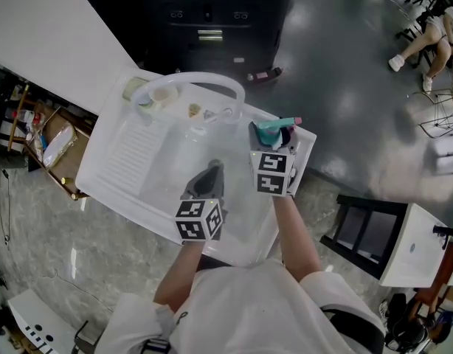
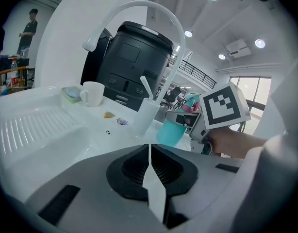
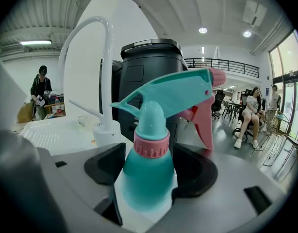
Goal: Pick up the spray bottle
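The spray bottle is teal with a pink collar and pink trigger. It stands upright at the right rim of the white sink unit. My right gripper is shut on its body, with the nozzle head rising above the jaws. The left gripper view shows the bottle low against the white top; whether it rests there I cannot tell. My left gripper hovers over the basin, shut with nothing in it, to the left of the bottle.
A tall white faucet arches over the basin. A white mug and small scraps sit at the back rim, and a ribbed drainboard is on the left. Behind stands a black machine. A dark chair is on the right.
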A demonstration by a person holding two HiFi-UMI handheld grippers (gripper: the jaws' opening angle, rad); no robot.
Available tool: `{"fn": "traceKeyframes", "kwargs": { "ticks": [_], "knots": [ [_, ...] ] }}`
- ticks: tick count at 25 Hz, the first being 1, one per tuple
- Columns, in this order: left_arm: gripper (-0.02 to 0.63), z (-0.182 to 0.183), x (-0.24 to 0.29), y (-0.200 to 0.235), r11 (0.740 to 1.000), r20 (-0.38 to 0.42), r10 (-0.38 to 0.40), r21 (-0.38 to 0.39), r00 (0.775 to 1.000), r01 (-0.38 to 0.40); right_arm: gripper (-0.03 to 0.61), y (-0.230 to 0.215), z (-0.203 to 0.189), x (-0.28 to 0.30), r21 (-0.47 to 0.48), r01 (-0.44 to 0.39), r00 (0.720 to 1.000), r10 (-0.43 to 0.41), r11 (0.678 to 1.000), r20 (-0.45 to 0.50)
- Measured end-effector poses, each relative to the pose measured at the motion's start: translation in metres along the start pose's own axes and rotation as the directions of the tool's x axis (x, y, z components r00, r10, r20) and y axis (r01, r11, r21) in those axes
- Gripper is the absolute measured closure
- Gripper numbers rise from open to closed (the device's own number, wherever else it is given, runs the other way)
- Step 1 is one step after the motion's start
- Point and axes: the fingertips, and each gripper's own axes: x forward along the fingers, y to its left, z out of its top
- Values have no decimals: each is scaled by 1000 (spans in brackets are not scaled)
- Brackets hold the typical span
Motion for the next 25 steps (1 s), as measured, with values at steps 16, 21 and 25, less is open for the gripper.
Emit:
{"fn": "traceKeyframes", "kwargs": {
  "ticks": [16, 21, 25],
  "knots": [
    [578, 13, -11, 0, 1000, 44, 20, -7, 999, -20, 275, -5, -5, -4, 39, -3, 1000, 3, 999, -8],
    [578, 13, -18, 5, 999, 50, 32, -4, 998, -32, 275, 1, -6, -18, 56, -16, 1000, 16, 998, 2],
    [578, 18, -21, 0, 1000, 63, 28, 4, 998, -28, 275, 6, 2, -32, 48, -37, 999, 35, 998, 28]
  ]
}}
